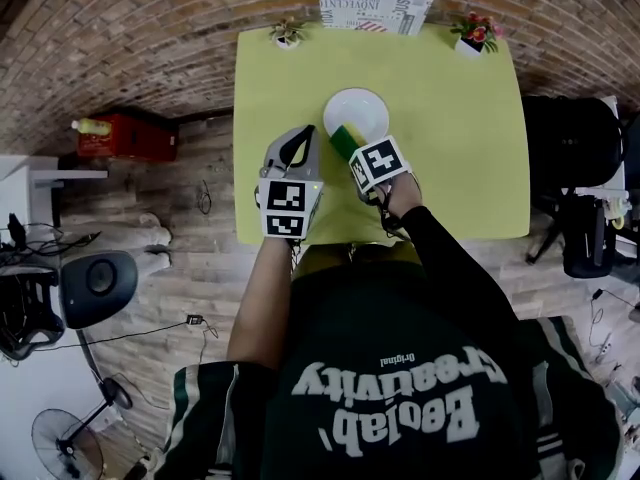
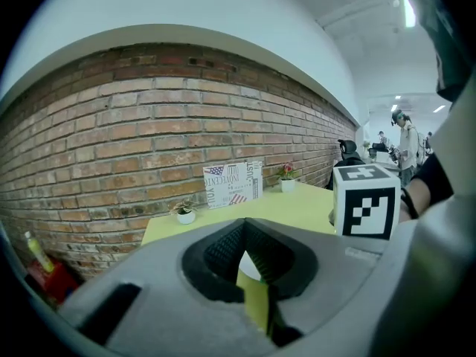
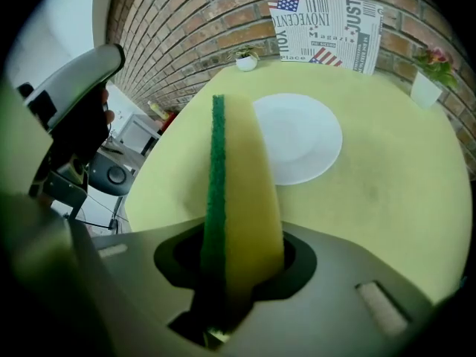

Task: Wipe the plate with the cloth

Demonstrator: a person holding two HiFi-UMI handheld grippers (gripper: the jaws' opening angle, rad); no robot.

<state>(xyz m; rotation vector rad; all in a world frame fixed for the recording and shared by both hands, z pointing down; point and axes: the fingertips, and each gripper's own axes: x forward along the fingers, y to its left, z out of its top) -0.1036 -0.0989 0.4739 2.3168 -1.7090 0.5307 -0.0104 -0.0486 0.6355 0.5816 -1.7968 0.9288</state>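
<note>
Table [image 1: 455, 158] is pretty bare: 2 small pots at the far corners, a green plant [image 1: 287, 33] and a red-flowered plant [image 1: 475, 31], with a newspaper-print card [image 1: 372, 6] between them by the brick wall [image 1: 130, 28]. The white plate [image 1: 364, 108] sits mid-table and looks clean. My right gripper [image 1: 349, 147] is clamped on the cloth, really a yellow sponge [image 1: 343, 140] with a green scrub side. It stands on edge over the plate's near rim; touching or not, can't tell. My left gripper [image 1: 292, 150] is pinched together on nothing, just beside it.
</note>
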